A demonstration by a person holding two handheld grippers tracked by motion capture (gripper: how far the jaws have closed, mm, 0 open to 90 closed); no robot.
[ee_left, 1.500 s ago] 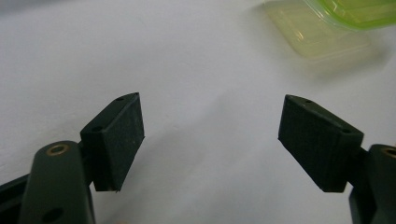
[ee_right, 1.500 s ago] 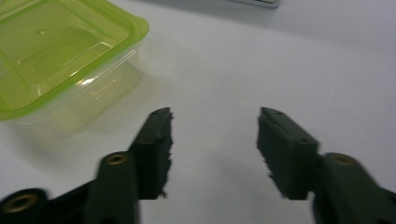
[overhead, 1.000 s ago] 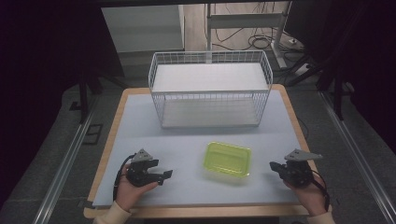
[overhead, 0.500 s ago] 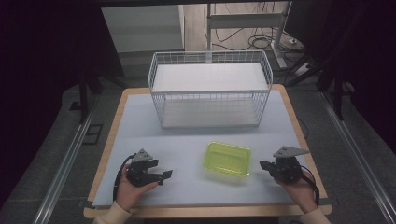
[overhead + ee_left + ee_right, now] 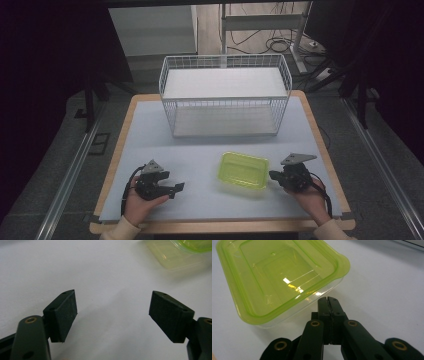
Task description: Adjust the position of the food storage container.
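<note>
At the near edge of the tabletop (image 5: 150, 125), 2 hands are seen in the high view, each wrapped around 1 gripper. The left gripper (image 5: 176, 188) is held at the near left by the left hand (image 5: 142, 202), low over the pale surface and pointed to the right. In the left gripper view its jaws are spread wide apart, with nothing between the pads (image 5: 67, 312) but bare tabletop; a corner of the container (image 5: 180, 252) is caught at the upper right of that view, well apart from the jaws.

The right gripper (image 5: 272, 174) is held at the near right by the right hand (image 5: 310, 197), a grey 3-cornered plate (image 5: 298, 159) riding on top of it. In the right gripper view its jaws are pressed fully together, nothing held between them, and their tips lie just beside the near wall of the container (image 5: 282, 280); whether they touch it cannot be told.

The container (image 5: 243, 170), a shallow rectangular tub of translucent yellow-green plastic, is set on the tabletop between the 2 grippers, nearer the right one. It stands upright and appears empty.

Farther back, across the far half of the tabletop, a white wire basket (image 5: 225, 62) is placed. Beyond the tabletop, cables (image 5: 280, 45) are seen on the floor.
</note>
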